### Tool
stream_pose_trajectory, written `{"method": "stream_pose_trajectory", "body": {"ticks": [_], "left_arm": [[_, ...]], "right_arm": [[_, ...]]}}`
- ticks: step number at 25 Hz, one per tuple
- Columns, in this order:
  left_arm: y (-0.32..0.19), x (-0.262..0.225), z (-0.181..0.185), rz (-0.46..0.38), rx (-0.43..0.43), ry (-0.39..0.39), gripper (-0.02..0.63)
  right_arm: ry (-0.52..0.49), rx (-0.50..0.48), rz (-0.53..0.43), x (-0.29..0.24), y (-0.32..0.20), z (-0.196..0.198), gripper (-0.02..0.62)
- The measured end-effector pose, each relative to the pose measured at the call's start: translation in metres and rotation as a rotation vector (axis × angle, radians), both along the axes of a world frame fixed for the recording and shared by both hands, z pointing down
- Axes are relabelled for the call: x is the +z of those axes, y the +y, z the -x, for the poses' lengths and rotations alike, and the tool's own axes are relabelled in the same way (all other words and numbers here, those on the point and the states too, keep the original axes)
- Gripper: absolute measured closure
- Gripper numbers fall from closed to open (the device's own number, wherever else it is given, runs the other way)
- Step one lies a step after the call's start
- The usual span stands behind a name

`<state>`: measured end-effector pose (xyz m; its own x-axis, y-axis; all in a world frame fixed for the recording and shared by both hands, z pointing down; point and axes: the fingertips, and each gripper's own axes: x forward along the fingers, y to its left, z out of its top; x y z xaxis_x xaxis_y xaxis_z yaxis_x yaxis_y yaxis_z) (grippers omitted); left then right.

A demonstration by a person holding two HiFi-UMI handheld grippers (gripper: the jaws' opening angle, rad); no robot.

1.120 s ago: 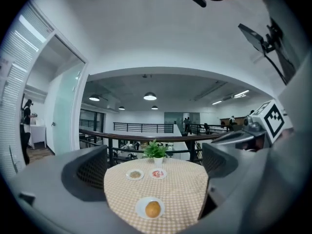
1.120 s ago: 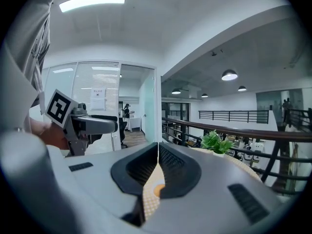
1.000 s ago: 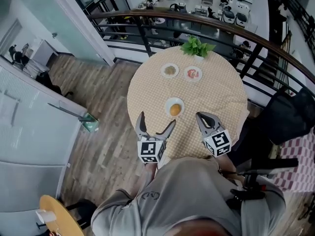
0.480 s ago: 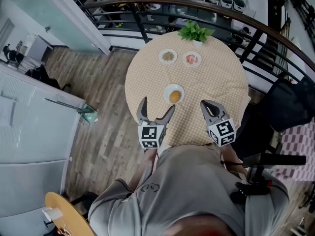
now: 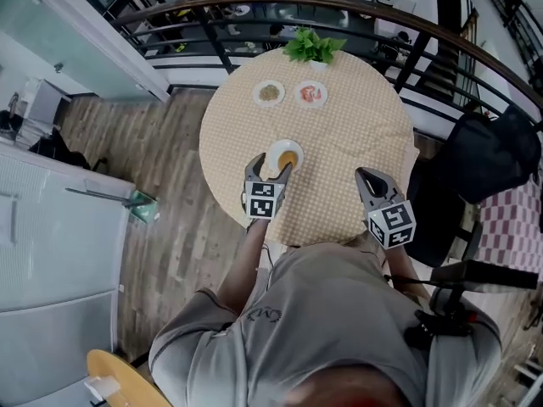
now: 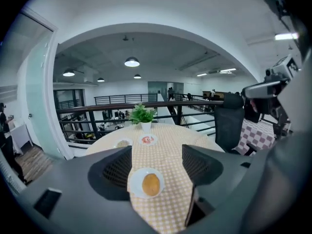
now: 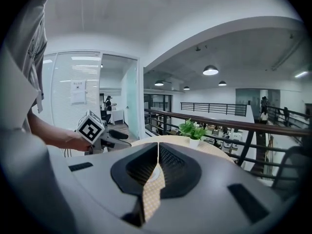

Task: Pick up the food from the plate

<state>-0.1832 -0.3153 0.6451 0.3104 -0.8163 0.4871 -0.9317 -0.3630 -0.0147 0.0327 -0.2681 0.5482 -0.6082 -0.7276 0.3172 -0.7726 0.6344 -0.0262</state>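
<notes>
The left hand-held gripper [image 5: 270, 164] has moved over the small round white plate [image 5: 276, 149]. Its jaws are closing either side of the golden-brown oval food [image 5: 288, 158], untouched so far. The right hand-held gripper [image 5: 371, 179] idles closed.

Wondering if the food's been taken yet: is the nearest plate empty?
No, not empty. A round orange-brown piece of food lies in the middle of the white plate.

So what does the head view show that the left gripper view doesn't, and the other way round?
Head view only: the right tongs, shut, with their marker cube. Left gripper view only: the ceiling lamps. Both: the checkered round table, the plate with the orange-brown food, two small dishes farther back and the potted plant.
</notes>
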Motion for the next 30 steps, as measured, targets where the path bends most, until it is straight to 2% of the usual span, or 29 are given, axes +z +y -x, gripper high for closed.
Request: {"method": "stream_pose_trajectory", "body": {"ticks": [4, 8, 16, 21, 28, 30], "left_arm": [[-0.009, 0.050, -0.006, 0.134, 0.024, -0.027, 0.288], [-0.029, 0.090, -0.011, 0.190, 0.061, -0.064, 0.288], [-0.051, 0.177, -0.009, 0.400, 0.079, -0.146, 0.287], [-0.059, 0.227, -0.007, 0.523, 0.080, -0.174, 0.287], [-0.067, 0.282, -0.007, 0.662, 0.103, -0.253, 0.284], [-0.065, 0.295, -0.007, 0.716, 0.113, -0.265, 0.258]], "right_arm": [[0.011, 0.066, 0.014, 0.001, 0.007, -0.023, 0.577], [0.020, 0.121, 0.023, 0.001, 0.012, -0.042, 0.577], [0.041, 0.221, 0.040, 0.006, 0.031, -0.075, 0.577], [0.050, 0.265, 0.061, 0.012, 0.044, -0.087, 0.577], [0.052, 0.303, 0.074, 0.017, 0.050, -0.095, 0.577], [0.056, 0.309, 0.074, 0.015, 0.049, -0.097, 0.577]]}}
